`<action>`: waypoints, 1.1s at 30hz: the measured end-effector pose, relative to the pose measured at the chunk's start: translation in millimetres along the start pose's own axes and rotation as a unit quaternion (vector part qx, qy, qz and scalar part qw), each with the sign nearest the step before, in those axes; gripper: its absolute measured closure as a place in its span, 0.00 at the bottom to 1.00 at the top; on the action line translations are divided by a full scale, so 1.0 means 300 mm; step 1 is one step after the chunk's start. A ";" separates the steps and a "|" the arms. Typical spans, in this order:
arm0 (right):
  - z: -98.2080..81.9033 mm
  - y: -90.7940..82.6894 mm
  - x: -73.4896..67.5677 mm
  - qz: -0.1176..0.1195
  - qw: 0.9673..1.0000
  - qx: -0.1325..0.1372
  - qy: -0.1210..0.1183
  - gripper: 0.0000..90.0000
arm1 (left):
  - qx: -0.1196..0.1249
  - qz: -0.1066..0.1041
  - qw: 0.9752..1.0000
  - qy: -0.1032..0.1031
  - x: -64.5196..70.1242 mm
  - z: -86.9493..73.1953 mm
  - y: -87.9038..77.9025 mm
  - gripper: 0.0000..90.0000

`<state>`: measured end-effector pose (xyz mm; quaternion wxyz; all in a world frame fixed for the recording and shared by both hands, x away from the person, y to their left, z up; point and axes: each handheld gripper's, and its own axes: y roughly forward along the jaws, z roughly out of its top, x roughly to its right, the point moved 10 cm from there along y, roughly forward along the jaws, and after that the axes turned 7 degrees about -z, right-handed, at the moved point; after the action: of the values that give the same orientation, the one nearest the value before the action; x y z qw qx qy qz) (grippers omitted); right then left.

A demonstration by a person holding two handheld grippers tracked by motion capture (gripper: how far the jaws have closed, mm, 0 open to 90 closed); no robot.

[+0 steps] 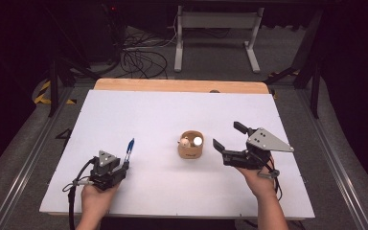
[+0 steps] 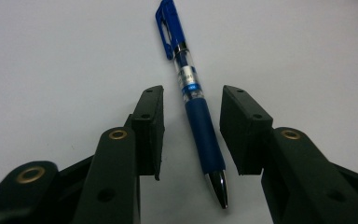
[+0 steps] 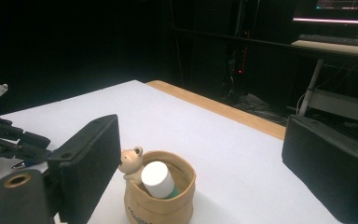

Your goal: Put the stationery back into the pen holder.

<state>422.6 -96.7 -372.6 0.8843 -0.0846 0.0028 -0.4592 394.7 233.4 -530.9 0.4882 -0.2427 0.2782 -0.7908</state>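
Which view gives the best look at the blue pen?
The left gripper view: the blue pen lies lengthwise between the left gripper's open jaws, clip, clear barrel and metal tip all plain. In the high view it is a small blue streak ahead of that gripper. The right gripper view does not show it clearly.

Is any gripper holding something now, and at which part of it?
Nothing is held. The left gripper straddles the blue pen's grip section, pads apart from it; the right gripper is open.

Pen [image 2: 199,109] lies between left tongs [image 2: 192,126]; pot [image 1: 190,145] right.
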 end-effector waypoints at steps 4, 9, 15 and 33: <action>0.000 0.000 0.000 0.000 1.000 0.000 -0.001 0.14 | -0.003 0.002 1.000 0.001 -0.002 -0.004 0.001 0.69; 0.000 0.000 -0.001 0.000 1.000 0.000 -0.001 0.14 | -0.002 0.005 1.000 0.011 0.003 -0.004 0.002 0.71; -0.003 0.002 -0.006 0.001 1.000 -0.003 -0.001 0.14 | -0.004 -0.001 1.000 0.017 0.007 -0.004 0.004 0.75; 0.000 0.005 -0.016 0.007 1.000 0.000 -0.008 0.14 | -0.002 -0.023 0.999 0.033 0.005 0.007 0.010 0.88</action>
<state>421.0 -92.1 -373.2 0.8873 -0.0883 -0.0032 -0.4526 397.3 230.7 -531.3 0.4599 -0.2241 0.2902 -0.8088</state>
